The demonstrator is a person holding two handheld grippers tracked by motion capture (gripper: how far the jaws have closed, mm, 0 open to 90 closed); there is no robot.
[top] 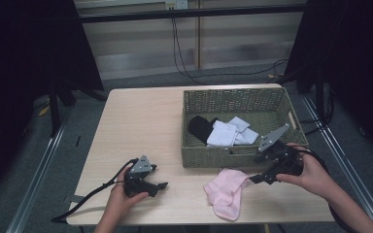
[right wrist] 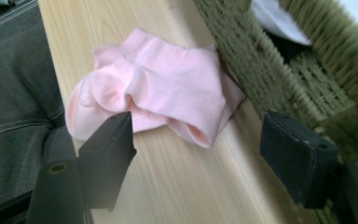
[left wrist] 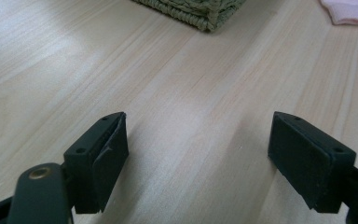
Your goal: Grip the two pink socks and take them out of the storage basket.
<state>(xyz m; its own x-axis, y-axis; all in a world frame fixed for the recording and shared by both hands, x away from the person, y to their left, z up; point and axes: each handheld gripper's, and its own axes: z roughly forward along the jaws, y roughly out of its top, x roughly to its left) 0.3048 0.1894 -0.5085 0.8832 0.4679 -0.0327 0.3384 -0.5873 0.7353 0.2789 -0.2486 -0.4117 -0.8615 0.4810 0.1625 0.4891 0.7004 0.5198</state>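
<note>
Left gripper (top: 161,185) jaws apart over table (top: 141,121); pink sock (top: 225,191) beside basket (top: 209,158).

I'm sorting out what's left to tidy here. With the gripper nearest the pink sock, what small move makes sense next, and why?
Probably ease the right gripper forward until its open jaws straddle the pink fabric sock. That sock lies loose on the pale wooden table, just outside the green woven basket, which already holds white and black socks. The jaws stand apart, short of it, holding nothing.
</note>
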